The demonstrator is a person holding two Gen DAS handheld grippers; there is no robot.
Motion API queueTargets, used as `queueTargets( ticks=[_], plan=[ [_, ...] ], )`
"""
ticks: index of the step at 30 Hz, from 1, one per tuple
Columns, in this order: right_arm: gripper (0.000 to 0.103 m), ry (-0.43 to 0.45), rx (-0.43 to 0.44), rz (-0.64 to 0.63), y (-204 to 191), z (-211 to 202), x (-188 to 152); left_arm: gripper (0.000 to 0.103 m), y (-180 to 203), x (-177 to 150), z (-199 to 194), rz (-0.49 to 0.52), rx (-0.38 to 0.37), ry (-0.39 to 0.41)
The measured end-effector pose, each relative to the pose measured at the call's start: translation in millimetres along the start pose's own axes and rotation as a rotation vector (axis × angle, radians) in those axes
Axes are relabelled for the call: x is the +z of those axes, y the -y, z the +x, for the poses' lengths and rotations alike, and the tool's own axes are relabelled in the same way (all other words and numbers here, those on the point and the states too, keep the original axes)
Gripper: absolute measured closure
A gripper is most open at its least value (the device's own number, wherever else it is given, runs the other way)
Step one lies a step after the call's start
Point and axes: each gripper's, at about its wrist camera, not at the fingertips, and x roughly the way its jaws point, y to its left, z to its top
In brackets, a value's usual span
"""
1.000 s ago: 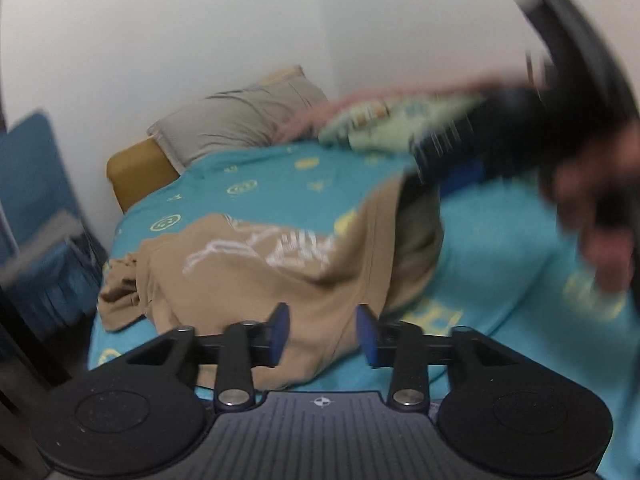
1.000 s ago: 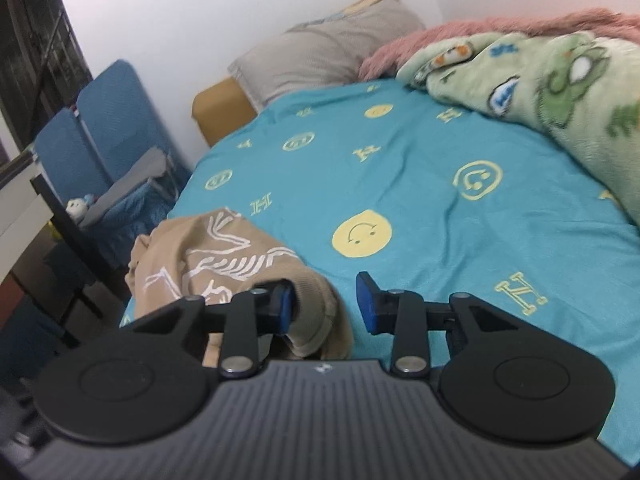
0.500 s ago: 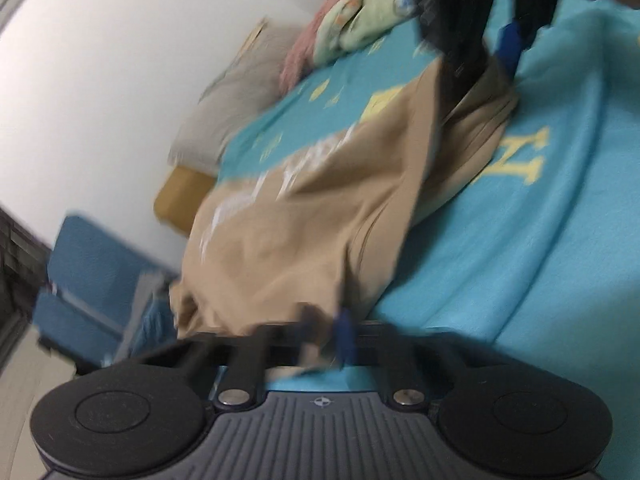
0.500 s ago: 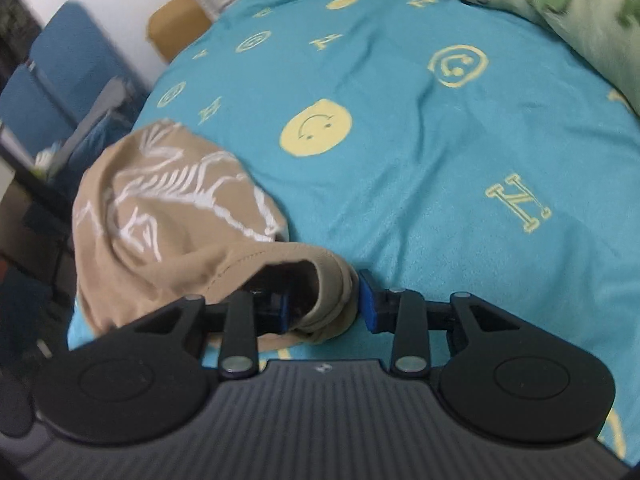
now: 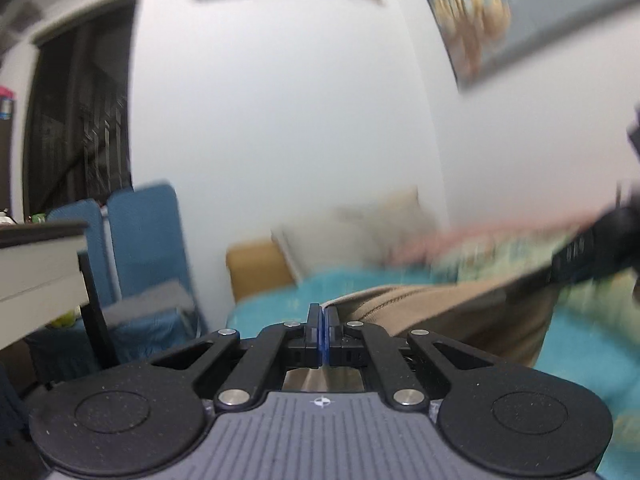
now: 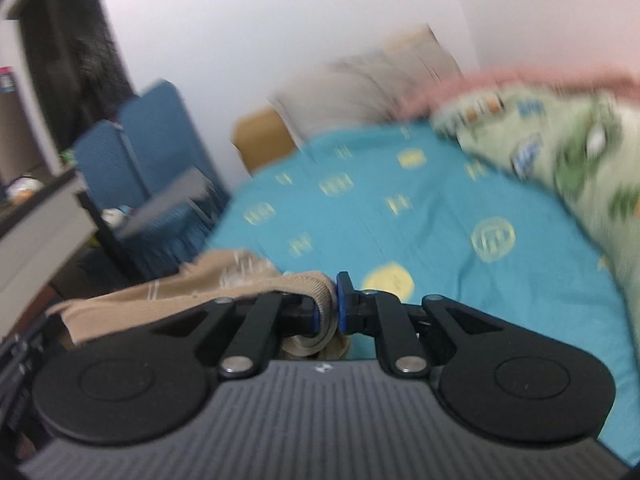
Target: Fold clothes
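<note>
Holding the tan shirt (image 6: 168,300) by its ribbed edge, our right claw (image 6: 329,312) has its blue pads clamped on the cloth, which drapes left over the claw's arm. Ahead of it the teal bed (image 6: 400,208) lies bare; the green blanket (image 6: 560,160) bounds it on the right, the blue chair (image 6: 160,148) and a worktop (image 6: 36,232) on the left. Our left claw (image 5: 319,334) is fully closed; the shirt (image 5: 440,312) starts just right of its pads and stretches right toward the other claw, though we cannot tell whether cloth is pinched. Beyond it is mostly bare wall (image 5: 280,120). A second ago both claws stood open and low over the crumpled shirt; both have since closed and risen, stretching it.
</note>
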Motion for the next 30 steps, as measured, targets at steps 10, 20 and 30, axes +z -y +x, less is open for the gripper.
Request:
queueTargets(
  ticks=[10, 20, 30],
  plan=[
    [0.091, 0.024, 0.087, -0.159, -16.1, -64.8, 27.6, 0.102, -28.5, 33.7, -60.8, -0.177, -0.123, 0.037],
    [0.089, -0.313, 0.024, -0.032, 24.0, 42.3, -21.1, 0.099, -33.1, -53.0, 108.0, -0.185, -0.044, -0.472],
    [0.091, -0.343, 0.086, 0.102, 43.9, 58.2, -26.5, 0.045, -6.7, -62.5, 111.3, -0.099, -0.06, -0.451]
  ],
)
